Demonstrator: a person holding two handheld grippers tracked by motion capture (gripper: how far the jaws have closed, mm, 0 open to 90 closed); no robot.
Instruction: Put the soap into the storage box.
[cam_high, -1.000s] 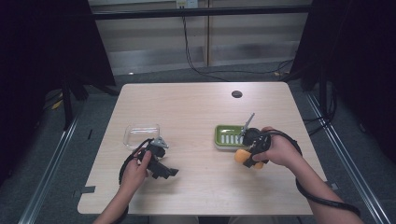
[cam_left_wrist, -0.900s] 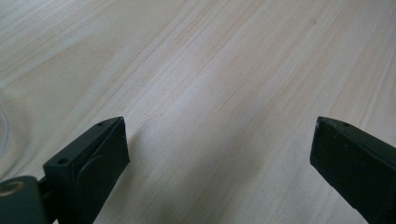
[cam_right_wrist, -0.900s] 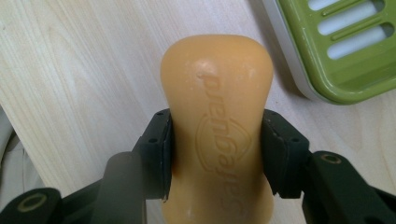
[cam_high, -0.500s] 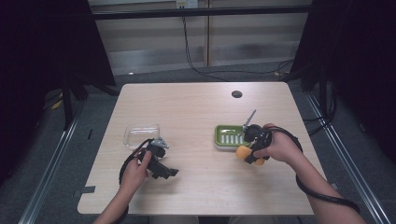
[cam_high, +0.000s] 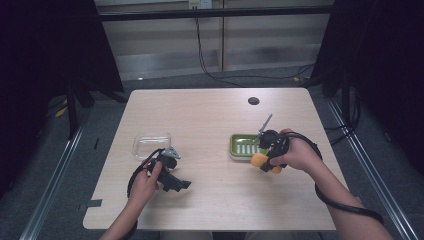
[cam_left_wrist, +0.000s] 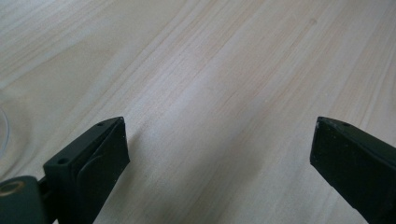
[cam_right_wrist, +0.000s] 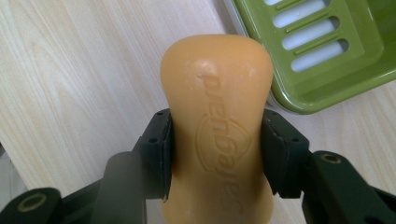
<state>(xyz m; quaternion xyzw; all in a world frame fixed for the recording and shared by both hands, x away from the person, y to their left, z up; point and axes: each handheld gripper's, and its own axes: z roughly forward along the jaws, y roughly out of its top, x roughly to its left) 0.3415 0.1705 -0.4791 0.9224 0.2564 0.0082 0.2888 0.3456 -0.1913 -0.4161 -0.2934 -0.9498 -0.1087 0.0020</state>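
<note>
Soap bar (cam_right_wrist: 217, 130), orange and waxy-slick, sits pinched at its narrowed waist between the right gripper (cam_right_wrist: 217, 154) jaws, green slotted soap dish (cam_right_wrist: 322, 42) just beyond; left gripper (cam_left_wrist: 219, 154) spread, empty.

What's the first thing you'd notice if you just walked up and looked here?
The orange soap bar, squeezed between the right gripper's black fingers, just beside the green slotted soap dish at the table's right. On the left, the left gripper gapes open over bare wood, near a clear plastic container.
</note>
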